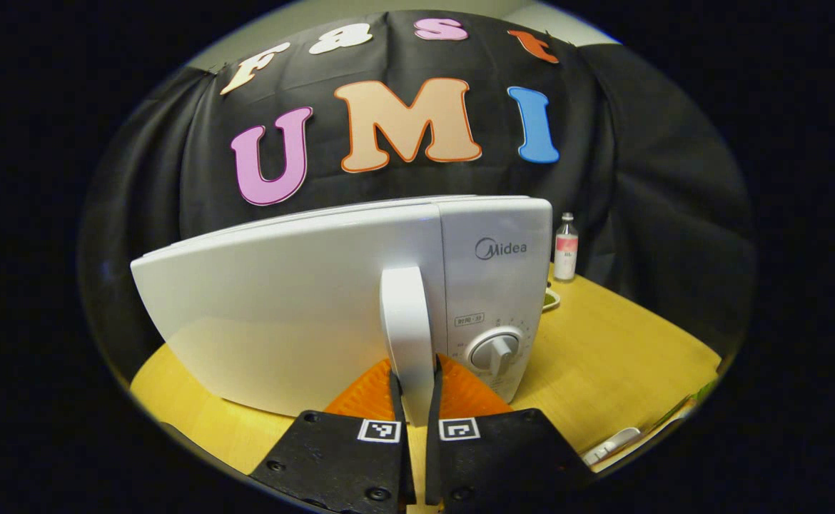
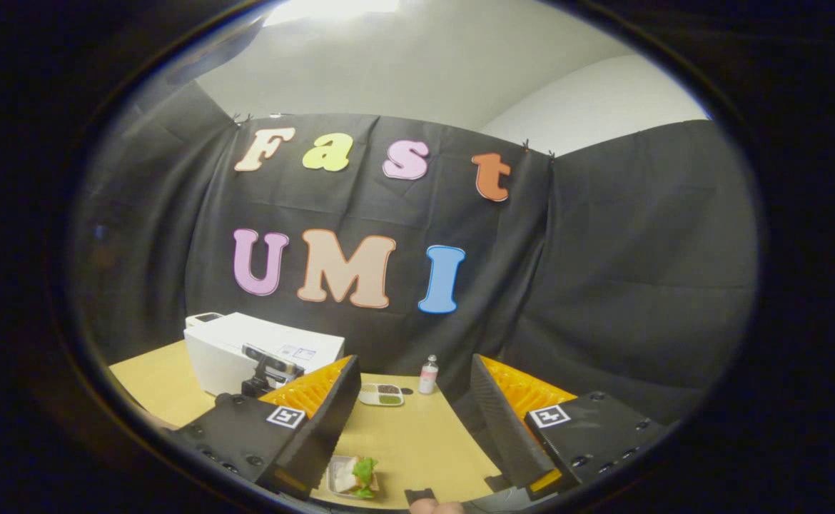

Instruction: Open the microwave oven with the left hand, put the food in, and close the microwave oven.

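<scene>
The left gripper pinches the microwave door handle, so opening is in hand; next it should pull, while the right gripper, wide open and empty, hovers above the food.

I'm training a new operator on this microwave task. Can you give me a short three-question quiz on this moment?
1. True or false: the left gripper is shut on the door handle.
2. The right gripper is: A open, B shut.
3. What stands beside the microwave at the table's back?

Key: 1 true; 2 A; 3 a small bottle.
</scene>
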The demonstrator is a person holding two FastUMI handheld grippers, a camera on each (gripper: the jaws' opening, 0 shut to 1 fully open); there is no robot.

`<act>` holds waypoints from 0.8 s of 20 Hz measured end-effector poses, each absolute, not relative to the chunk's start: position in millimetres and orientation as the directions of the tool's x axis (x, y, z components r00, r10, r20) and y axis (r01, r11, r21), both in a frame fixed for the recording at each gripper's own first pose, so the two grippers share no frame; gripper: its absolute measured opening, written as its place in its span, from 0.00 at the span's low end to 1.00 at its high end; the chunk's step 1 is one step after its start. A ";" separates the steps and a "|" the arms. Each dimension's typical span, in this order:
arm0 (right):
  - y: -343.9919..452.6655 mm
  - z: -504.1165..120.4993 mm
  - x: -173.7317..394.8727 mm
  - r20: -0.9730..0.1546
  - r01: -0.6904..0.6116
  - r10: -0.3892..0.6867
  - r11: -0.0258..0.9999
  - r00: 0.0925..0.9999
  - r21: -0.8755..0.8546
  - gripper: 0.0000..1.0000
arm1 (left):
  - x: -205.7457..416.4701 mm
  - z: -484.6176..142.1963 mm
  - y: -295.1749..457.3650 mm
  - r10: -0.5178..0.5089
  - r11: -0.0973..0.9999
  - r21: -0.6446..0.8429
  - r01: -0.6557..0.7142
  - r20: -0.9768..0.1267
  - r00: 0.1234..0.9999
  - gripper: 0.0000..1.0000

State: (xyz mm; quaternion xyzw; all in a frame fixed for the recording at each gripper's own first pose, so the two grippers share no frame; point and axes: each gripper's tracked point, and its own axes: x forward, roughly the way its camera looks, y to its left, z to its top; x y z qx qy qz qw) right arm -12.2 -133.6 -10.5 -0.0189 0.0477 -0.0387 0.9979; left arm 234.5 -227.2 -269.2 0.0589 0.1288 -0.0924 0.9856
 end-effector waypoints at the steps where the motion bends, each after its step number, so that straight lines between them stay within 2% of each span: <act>1: -133.3 -9.0 -16.3 -0.089 0.078 -0.081 0.996 0.993 -0.032 0.97 | 234.0 -270.5 -228.9 -0.181 0.971 0.102 0.217 -0.286 0.941 0.02; 4: -125.1 -4.2 -28.0 -0.079 0.074 -0.075 0.997 0.994 -0.006 0.97 | 216.6 -276.9 -224.6 -0.218 0.965 0.061 0.256 -0.357 0.908 0.01; 5: -123.2 -3.1 -28.9 -0.071 0.071 -0.071 0.997 0.995 -0.006 0.97 | 198.8 -275.2 -220.7 -0.236 0.962 0.050 0.270 -0.353 0.905 0.01; 6: -121.4 -1.9 -30.0 -0.066 0.068 -0.068 0.998 0.995 -0.007 0.97 | 184.5 -261.4 -217.3 -0.259 0.954 0.073 0.292 -0.294 0.920 0.01; 12: -89.6 -12.8 -20.5 -0.070 -0.018 0.019 1.000 0.997 0.016 0.97 | 86.7 -268.0 -163.0 -0.336 0.926 0.045 0.374 -0.352 0.874 0.01; 16: -58.1 -16.3 -4.4 -0.059 -0.090 0.092 0.996 0.994 0.026 0.97 | 37.5 -268.9 -104.3 -0.301 0.939 0.036 0.342 -0.396 0.868 0.01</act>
